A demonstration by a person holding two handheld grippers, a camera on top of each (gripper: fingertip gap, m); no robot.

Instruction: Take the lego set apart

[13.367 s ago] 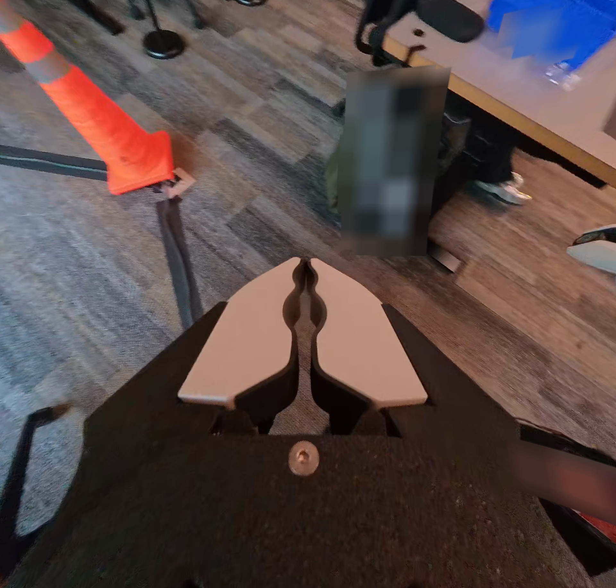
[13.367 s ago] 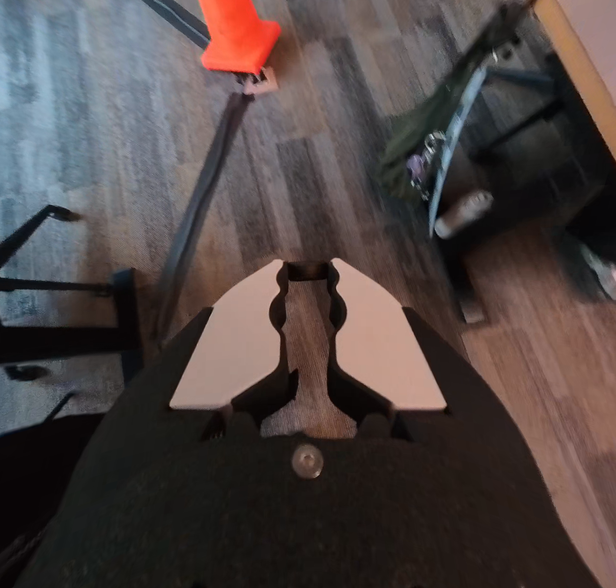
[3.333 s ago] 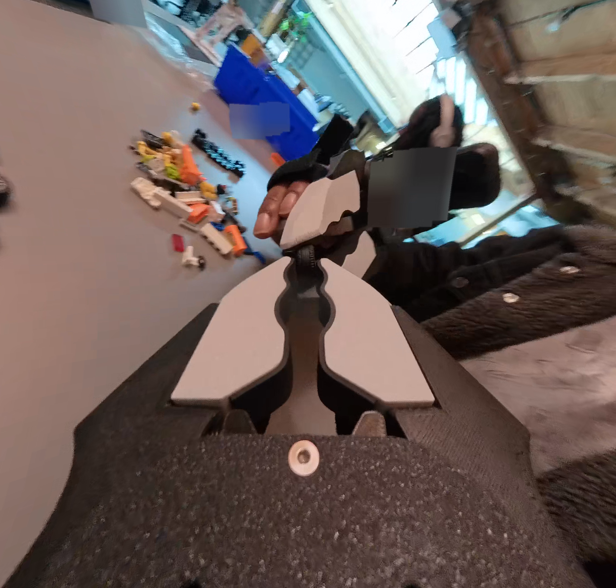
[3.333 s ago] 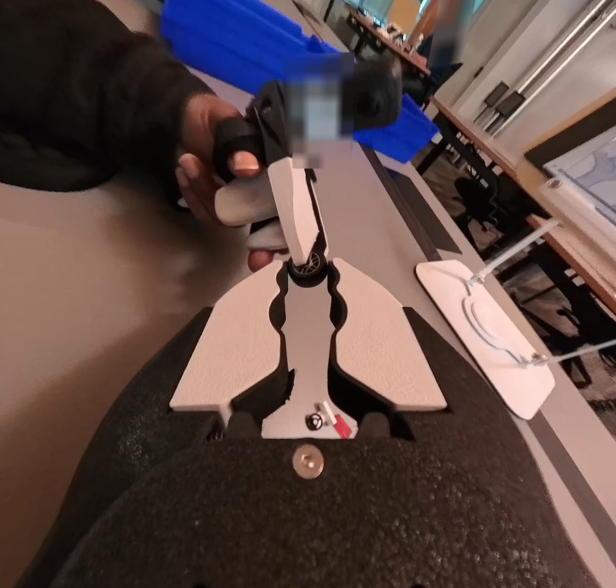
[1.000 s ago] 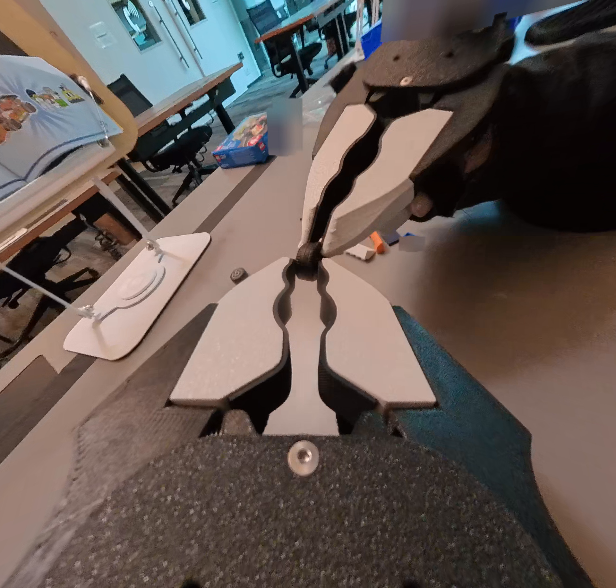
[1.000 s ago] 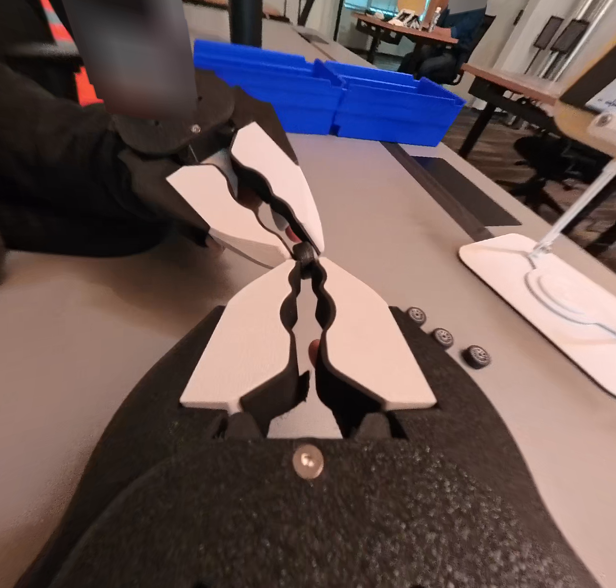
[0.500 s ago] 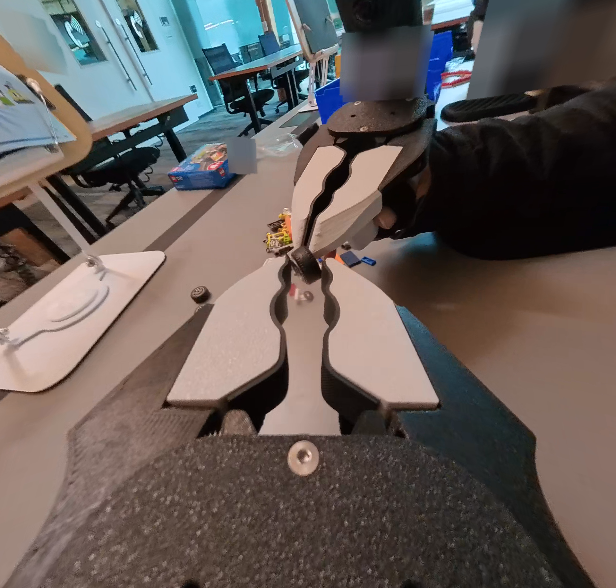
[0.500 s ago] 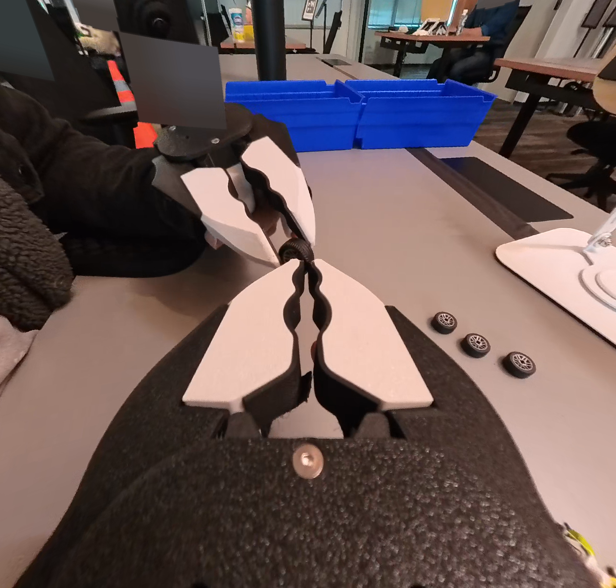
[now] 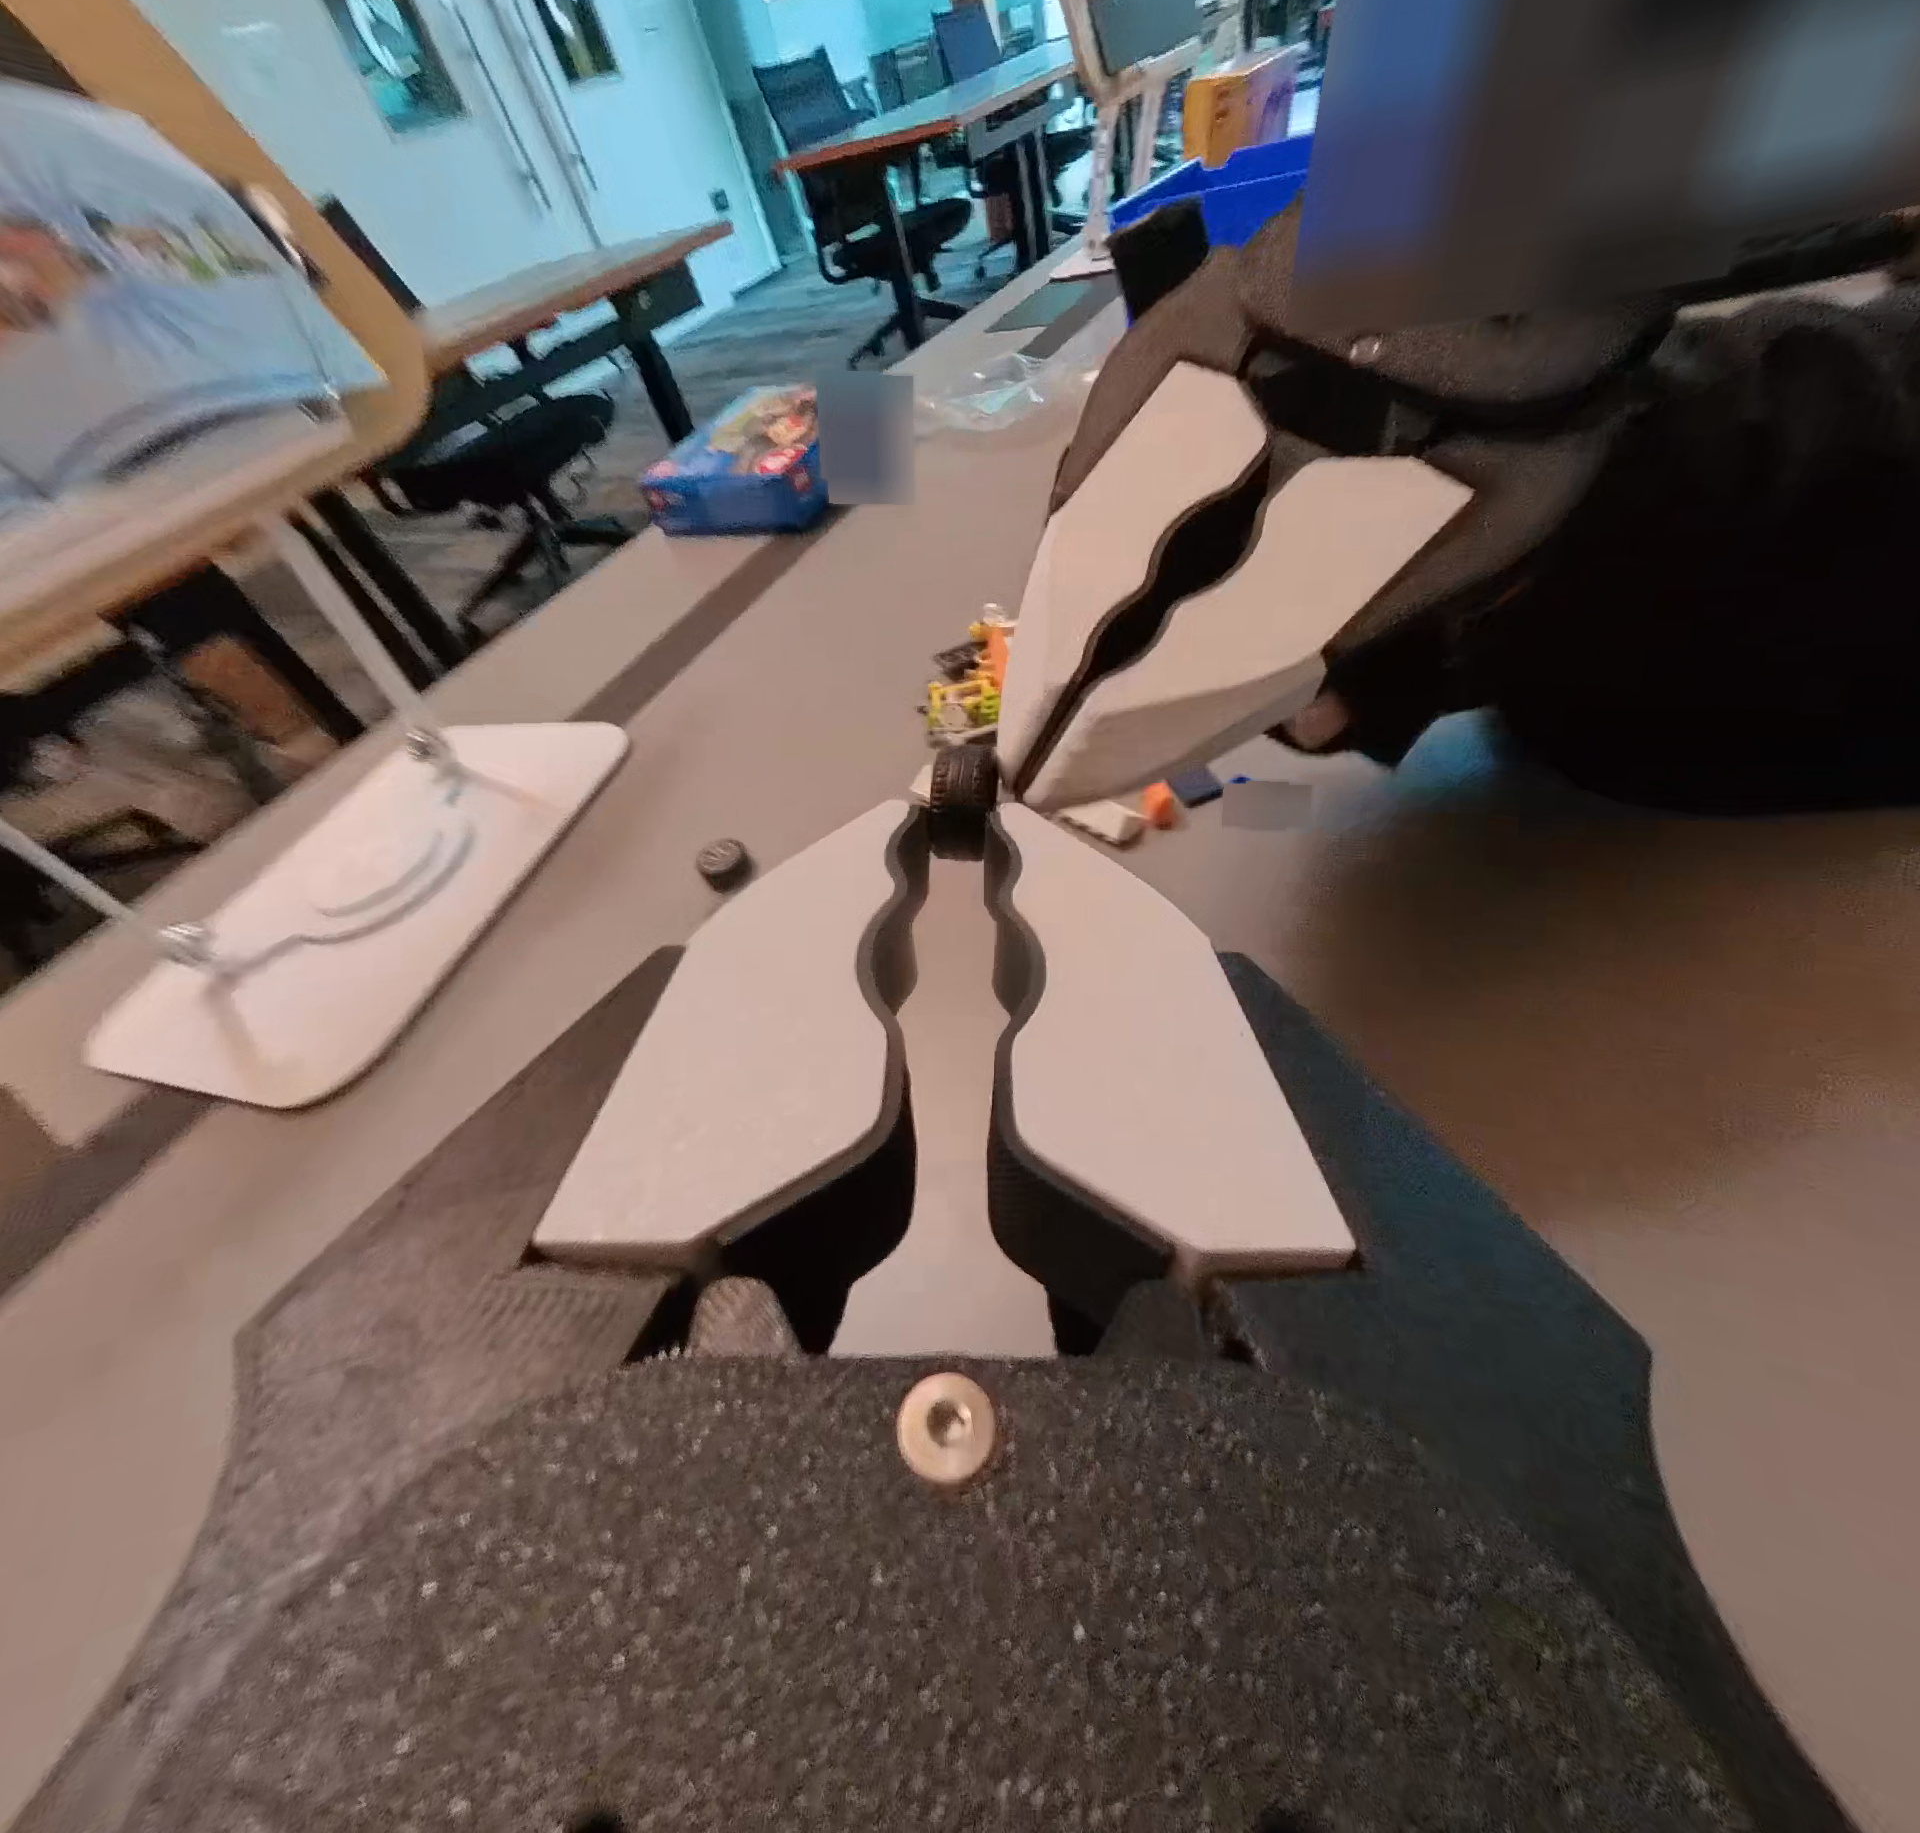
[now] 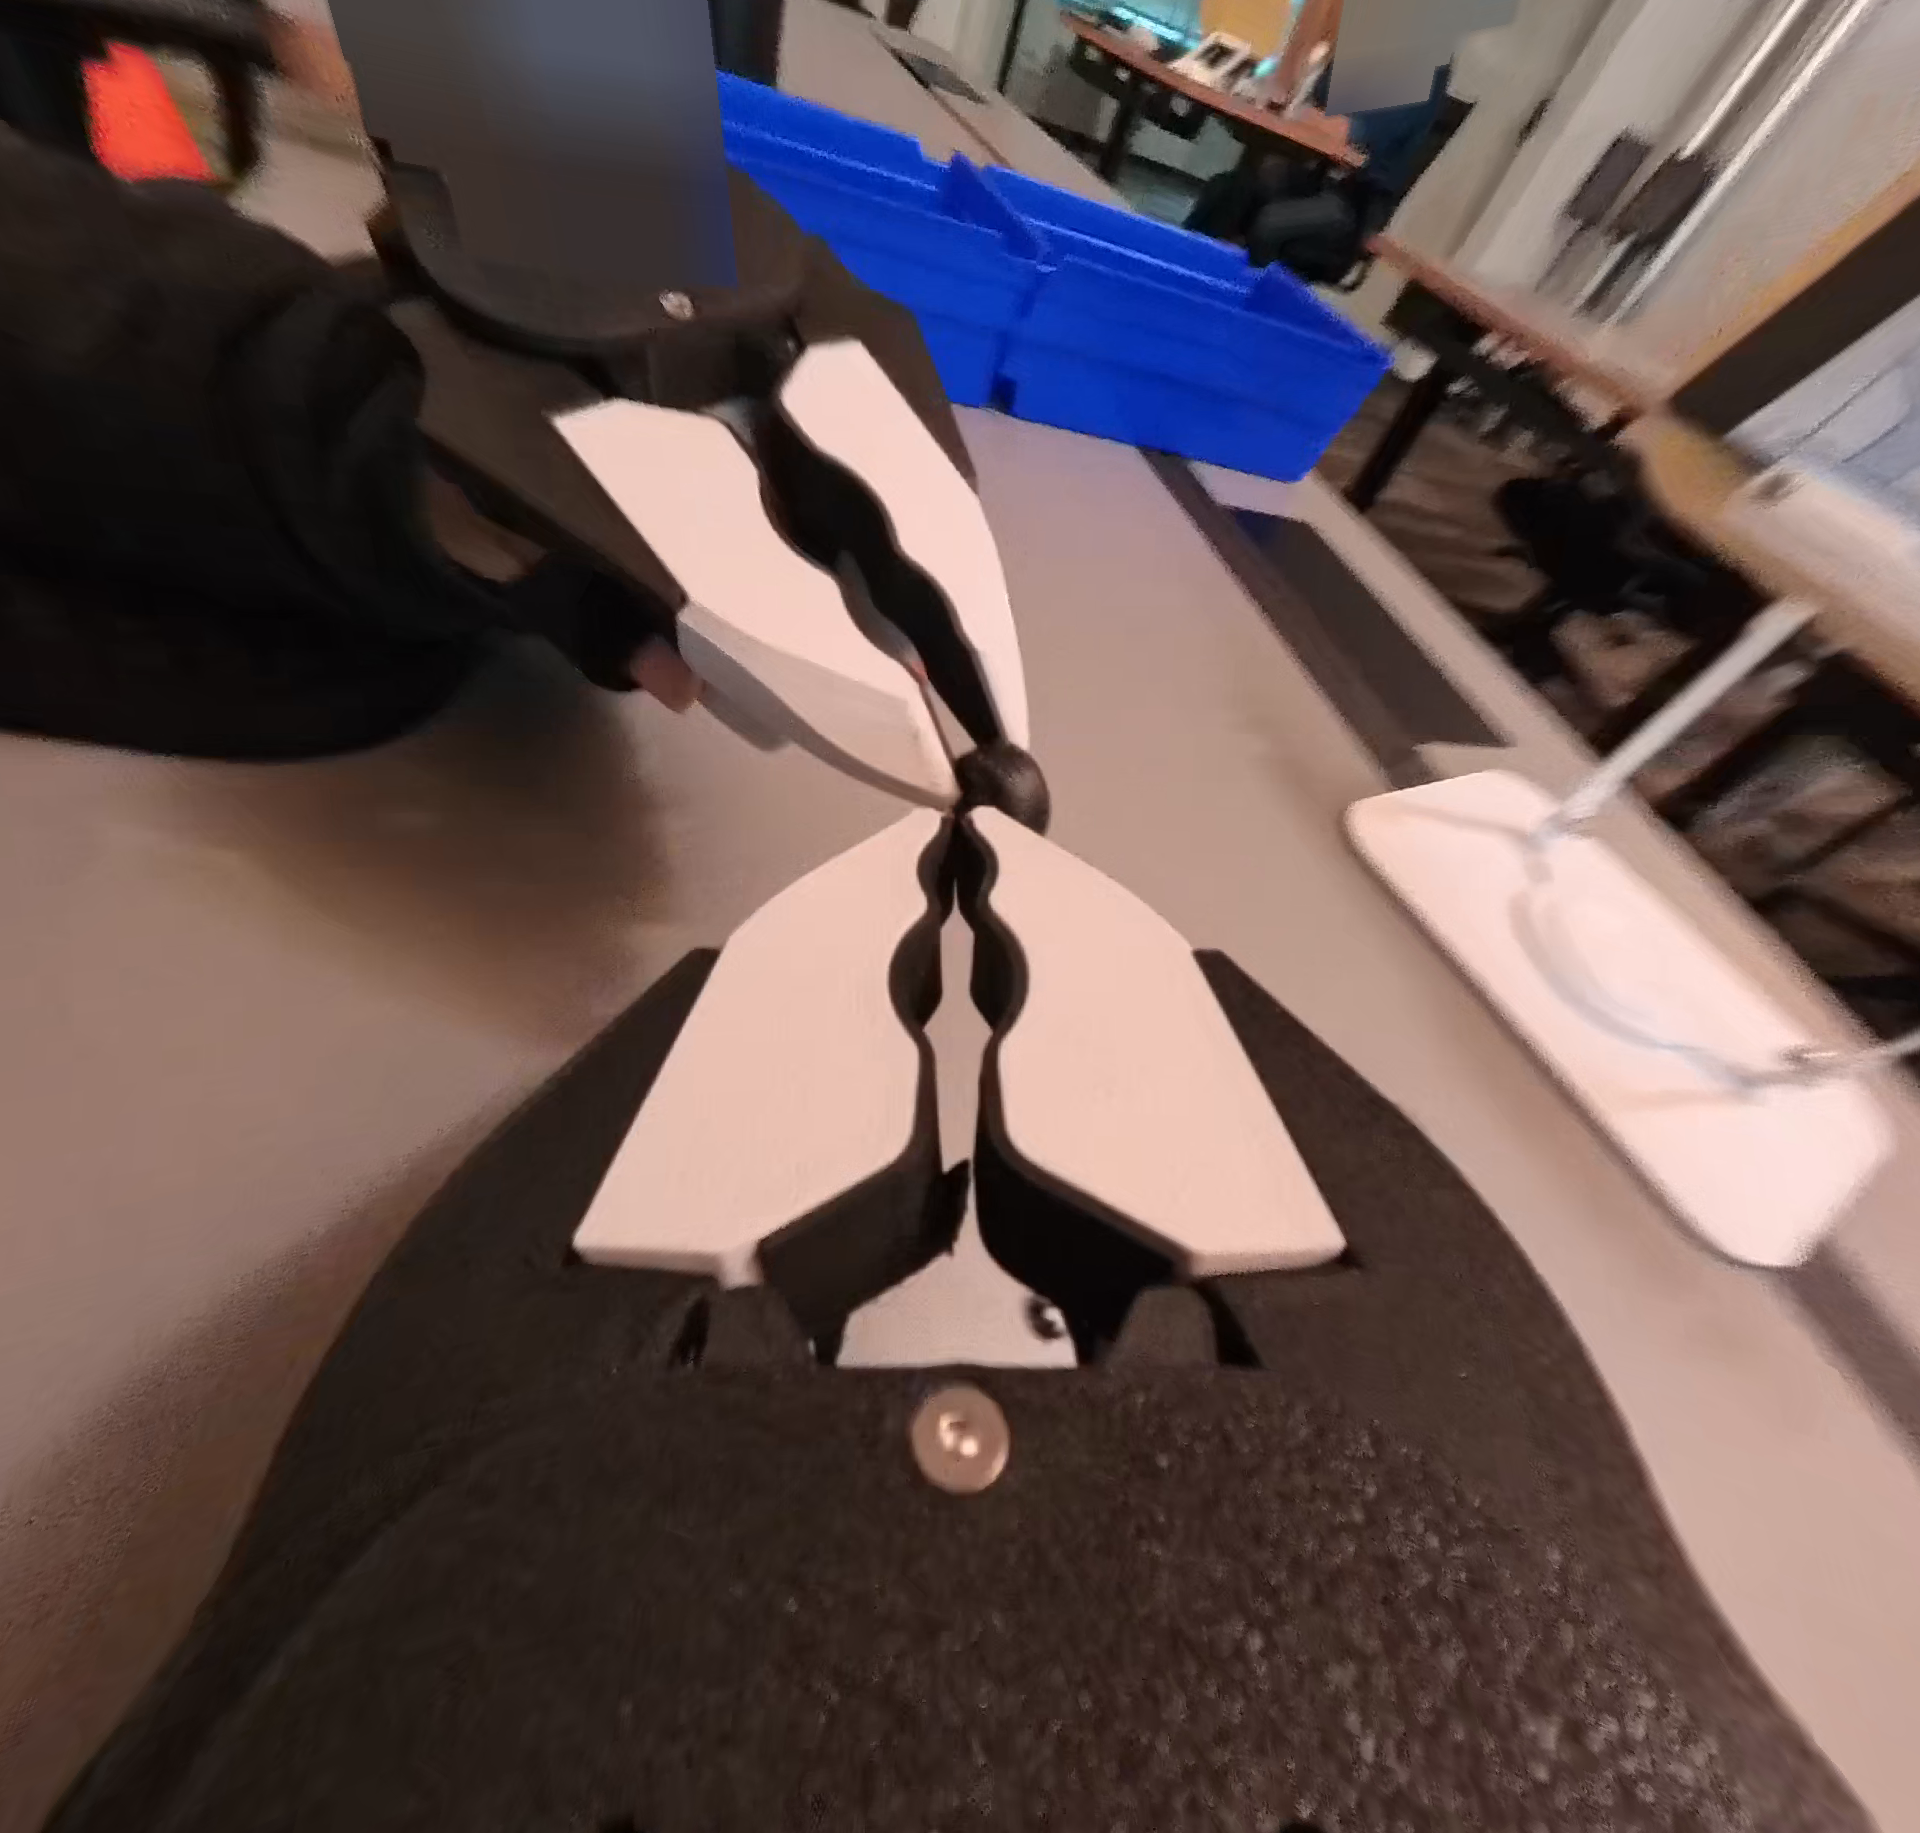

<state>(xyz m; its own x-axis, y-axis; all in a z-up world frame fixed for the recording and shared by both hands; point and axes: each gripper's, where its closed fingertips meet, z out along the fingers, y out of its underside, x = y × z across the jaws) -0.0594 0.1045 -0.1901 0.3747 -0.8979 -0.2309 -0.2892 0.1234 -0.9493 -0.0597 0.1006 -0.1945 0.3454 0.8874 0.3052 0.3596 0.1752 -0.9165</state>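
Grey matte counter (image 9: 1558,1108), long and narrow, with a dark inset strip (image 9: 707,630) along its left side in the left wrist view.

Left gripper (image 9: 954,827): fingers a small gap apart, clamped on a small black lego wheel (image 9: 961,784) at the tips. The right wrist view shows the same wheel (image 10: 1003,784) held at that gripper's tips.

Right gripper (image 10: 961,827): fingers drawn almost together, only a thin wavy slit between them; tips just beside the wheel. Cannot tell whether anything is pinched there. A dark-sleeved, gloved hand (image 9: 1621,682) carries this gripper in the left wrist view.

Rest of the lego set: a loose heap of yellow, green and orange pieces (image 9: 966,687) on the counter beyond the gripper tips; a few orange and blue bits (image 9: 1184,794) to its right; one separate black wheel (image 9: 723,861) on the counter left of the left gripper.

White flat stand base (image 9: 343,910) with clear rods sits on the counter's left side. Blue lego box (image 9: 732,479) lies at the far end. Two blue bins (image 10: 1049,297) stand on the far counter in the right wrist view.

Room: open office, wooden desks (image 9: 582,282), black chairs, glass doors at the back. Both views somewhat motion-blurred.
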